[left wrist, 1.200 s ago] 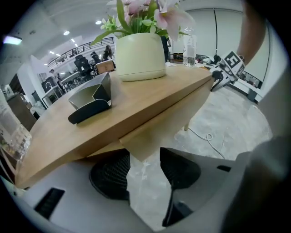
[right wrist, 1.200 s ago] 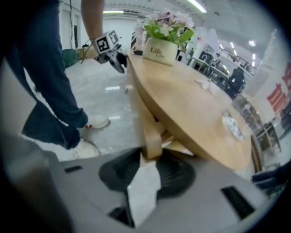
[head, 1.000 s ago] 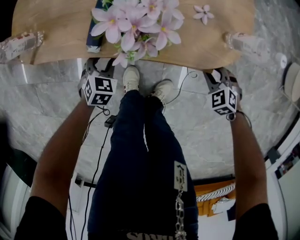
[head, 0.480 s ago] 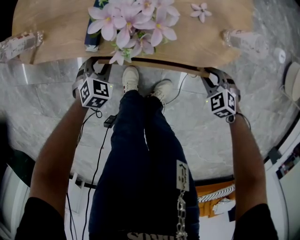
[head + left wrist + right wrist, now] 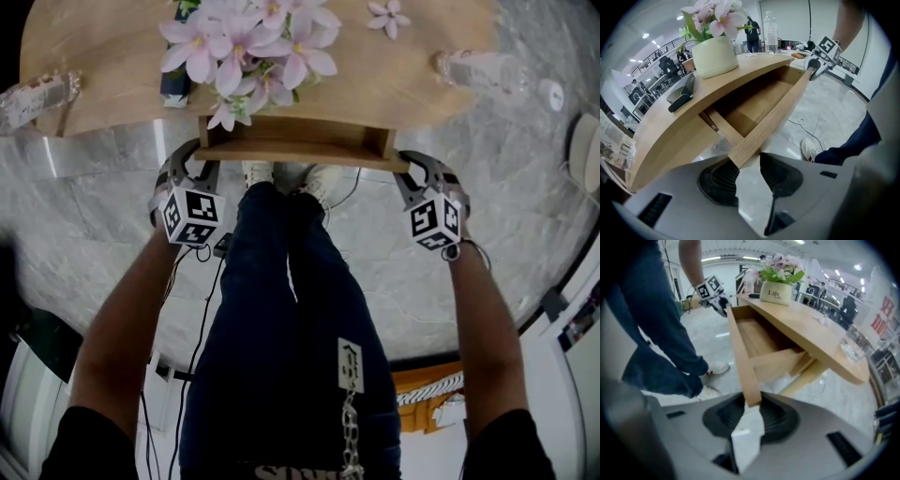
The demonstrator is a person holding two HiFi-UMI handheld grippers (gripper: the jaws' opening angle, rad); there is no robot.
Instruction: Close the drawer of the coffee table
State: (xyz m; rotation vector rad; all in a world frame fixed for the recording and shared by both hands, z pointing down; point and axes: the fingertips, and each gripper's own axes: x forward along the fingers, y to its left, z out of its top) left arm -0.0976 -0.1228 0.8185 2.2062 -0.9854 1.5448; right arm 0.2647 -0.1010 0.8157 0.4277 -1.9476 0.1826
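Note:
The coffee table has a curved wooden top. Its drawer stands part-way out from under the near edge, and its inside looks empty. My left gripper holds the left end of the drawer front. Its jaws are closing with the board's corner between the pads. My right gripper is shut on the right end of the drawer front, with the board's end wedged between its pads. Each gripper also shows at the board's far end in the other's view.
A pot of pink flowers stands on the table just behind the drawer, beside a dark object. Clear bottles lie at the left and right ends. The person's legs and shoes stand right before the drawer. A cable trails on the marble floor.
The drawer was closed under the table top a second ago and has slid out toward the person. Both grippers have moved back with its front.

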